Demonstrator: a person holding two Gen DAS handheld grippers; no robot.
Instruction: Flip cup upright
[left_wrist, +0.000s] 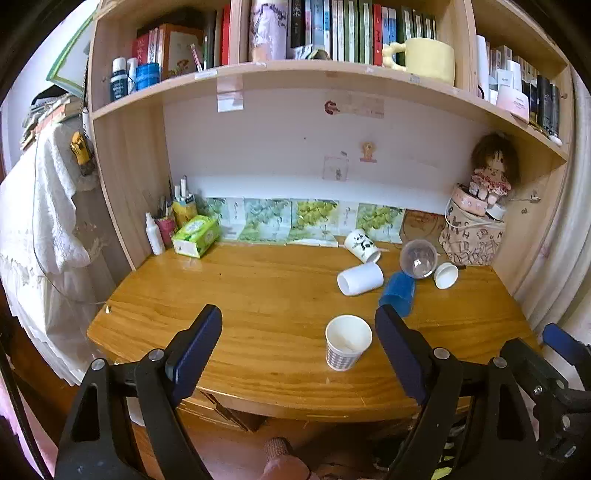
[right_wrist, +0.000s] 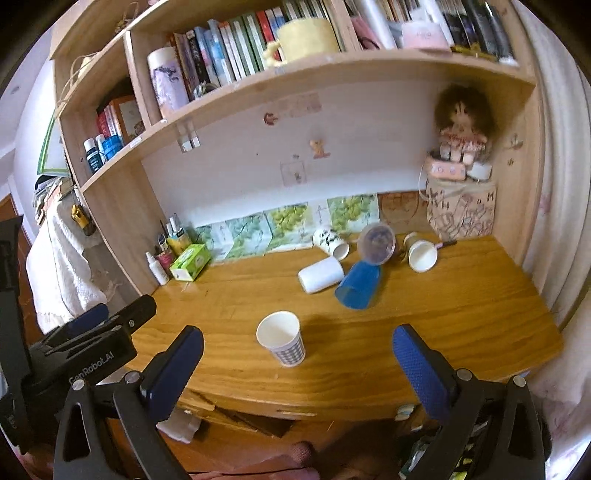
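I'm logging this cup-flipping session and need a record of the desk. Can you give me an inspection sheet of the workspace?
Surface: wooden desk, bare at the front left.
Job's things: paper cup upright near the front; white cup, blue cup, panda cup, clear cup and small white cup all lie on their sides at the back right.
Clutter: tissue box, spray bottle, pen holder, patterned bag with a doll on top.
Grippers: left gripper and right gripper both open, empty, in front of the desk.
Cables: nothing seen.
Surroundings: bookshelf with a yellow mug; white cloth at left.
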